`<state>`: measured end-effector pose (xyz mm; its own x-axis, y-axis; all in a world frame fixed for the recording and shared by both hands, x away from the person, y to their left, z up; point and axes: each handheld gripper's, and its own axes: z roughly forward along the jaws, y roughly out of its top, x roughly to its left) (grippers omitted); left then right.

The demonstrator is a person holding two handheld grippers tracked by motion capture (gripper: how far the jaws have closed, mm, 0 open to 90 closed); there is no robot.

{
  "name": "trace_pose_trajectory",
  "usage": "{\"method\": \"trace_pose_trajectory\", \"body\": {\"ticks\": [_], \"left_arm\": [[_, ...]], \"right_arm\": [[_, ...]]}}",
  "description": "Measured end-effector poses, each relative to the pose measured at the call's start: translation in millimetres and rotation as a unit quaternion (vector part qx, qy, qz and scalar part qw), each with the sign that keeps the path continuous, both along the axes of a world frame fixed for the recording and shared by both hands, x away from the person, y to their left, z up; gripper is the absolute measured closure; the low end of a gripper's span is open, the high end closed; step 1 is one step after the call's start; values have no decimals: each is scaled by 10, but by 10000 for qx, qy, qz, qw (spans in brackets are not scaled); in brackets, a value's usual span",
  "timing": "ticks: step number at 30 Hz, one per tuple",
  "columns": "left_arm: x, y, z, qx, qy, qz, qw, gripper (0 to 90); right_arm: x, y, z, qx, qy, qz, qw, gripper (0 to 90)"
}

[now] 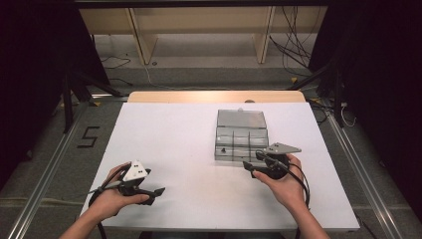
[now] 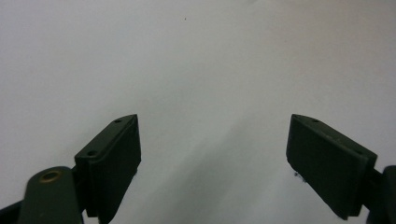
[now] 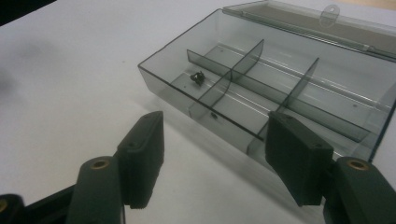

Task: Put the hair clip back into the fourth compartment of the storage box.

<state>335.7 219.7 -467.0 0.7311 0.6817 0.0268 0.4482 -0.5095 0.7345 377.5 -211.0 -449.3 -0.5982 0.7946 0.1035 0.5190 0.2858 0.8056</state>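
My right gripper (image 3: 212, 154) gapes empty just beside the open compartment box (image 3: 299, 100), a small black screw (image 3: 198, 77) in its near-left cell, while my left gripper (image 2: 212, 154) gapes over bare table (image 2: 196, 56).

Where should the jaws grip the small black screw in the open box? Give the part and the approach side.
Probably grip the screw across its body, coming straight down from above. It lies in a near corner compartment of the box, with walls and dividers close around it, so the sides are blocked. The lid lies open behind, leaving the top free.
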Motion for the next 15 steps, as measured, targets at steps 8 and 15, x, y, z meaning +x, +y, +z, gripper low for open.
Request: {"method": "trace_pose_trajectory", "body": {"ticks": [8, 15], "left_arm": [[-1, 0, 0, 5, -1, -1, 10000, 176], [-1, -5, 3, 9, 5, 9, 10000, 176]], "right_arm": [[-155, -167, -36, 112, -135, -112, 9998, 375], [-285, -311, -98, 151, -101, -223, 9996, 367]]}}
